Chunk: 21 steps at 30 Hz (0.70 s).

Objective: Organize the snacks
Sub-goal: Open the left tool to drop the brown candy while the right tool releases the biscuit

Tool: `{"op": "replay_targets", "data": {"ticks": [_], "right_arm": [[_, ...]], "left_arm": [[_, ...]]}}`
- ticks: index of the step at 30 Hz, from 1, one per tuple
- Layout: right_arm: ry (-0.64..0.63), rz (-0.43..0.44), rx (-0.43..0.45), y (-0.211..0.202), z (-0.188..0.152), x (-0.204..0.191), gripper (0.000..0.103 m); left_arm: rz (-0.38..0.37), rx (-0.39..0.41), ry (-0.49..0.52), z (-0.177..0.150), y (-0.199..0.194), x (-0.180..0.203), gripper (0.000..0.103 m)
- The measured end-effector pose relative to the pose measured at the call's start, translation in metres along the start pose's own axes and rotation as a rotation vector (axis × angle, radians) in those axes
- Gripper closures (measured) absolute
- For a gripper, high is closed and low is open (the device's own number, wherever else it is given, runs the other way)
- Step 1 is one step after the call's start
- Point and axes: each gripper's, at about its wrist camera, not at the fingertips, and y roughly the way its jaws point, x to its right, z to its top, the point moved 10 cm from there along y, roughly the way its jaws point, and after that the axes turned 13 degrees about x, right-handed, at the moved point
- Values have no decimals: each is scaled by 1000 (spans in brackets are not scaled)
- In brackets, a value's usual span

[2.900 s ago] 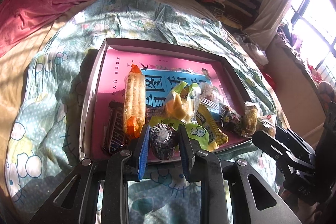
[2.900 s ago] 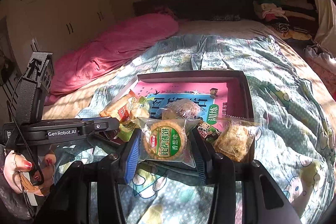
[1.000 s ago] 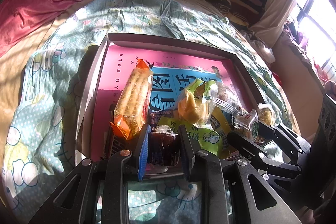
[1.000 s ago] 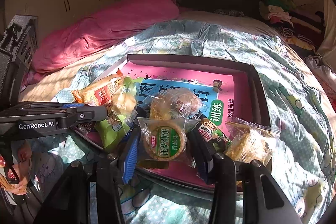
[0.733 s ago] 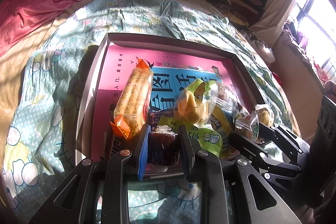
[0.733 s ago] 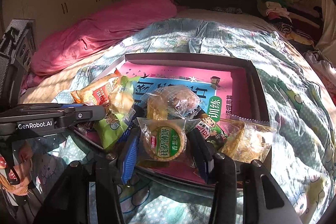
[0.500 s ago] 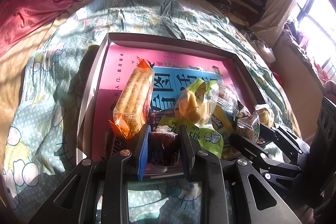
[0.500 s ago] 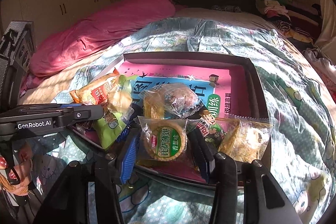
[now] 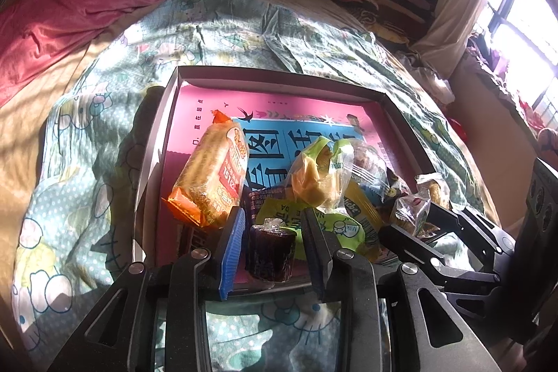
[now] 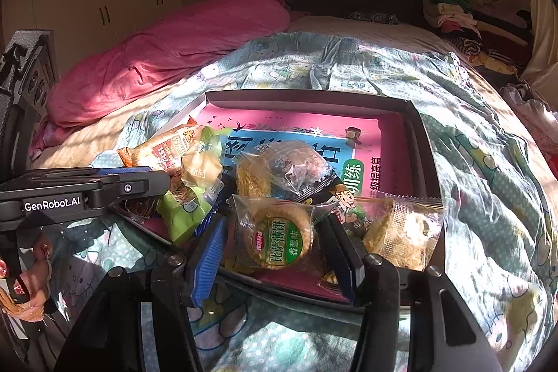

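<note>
A shallow grey box (image 9: 279,75) with a pink printed floor lies on the bed and holds several snack packets. My left gripper (image 9: 272,225) is shut on a small dark wrapped snack (image 9: 270,251) over the box's near edge. An orange cracker packet (image 9: 212,176) and a yellow-green packet (image 9: 319,176) lie just beyond it. My right gripper (image 10: 275,239) is shut on a clear packet with a round green-labelled biscuit (image 10: 279,237), over the box's near edge (image 10: 314,293). Another clear pastry packet (image 10: 404,236) lies right of it.
The box (image 10: 307,95) rests on a green cartoon-print quilt (image 10: 488,180). A pink duvet (image 10: 167,58) lies at the back left. Clothes (image 10: 453,9) are piled at the back right. A window (image 9: 523,16) and curtain stand right of the bed.
Both grippers have edged slightly forward over the box's near edge, each still holding its snack. The left gripper's jaws look a little wider around the dark snack.
</note>
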Motion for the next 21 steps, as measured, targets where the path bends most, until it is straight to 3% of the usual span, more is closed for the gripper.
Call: {"op": "replay_targets", "data": {"ticks": [13, 21], "right_arm": [[-3, -15, 90, -19, 21, 2, 40], [-4, -32, 180, -44, 38, 1, 28]], "left_arm": [[3, 44, 9, 11, -19, 4, 44], [13, 73, 20, 15, -34, 6, 34]]}}
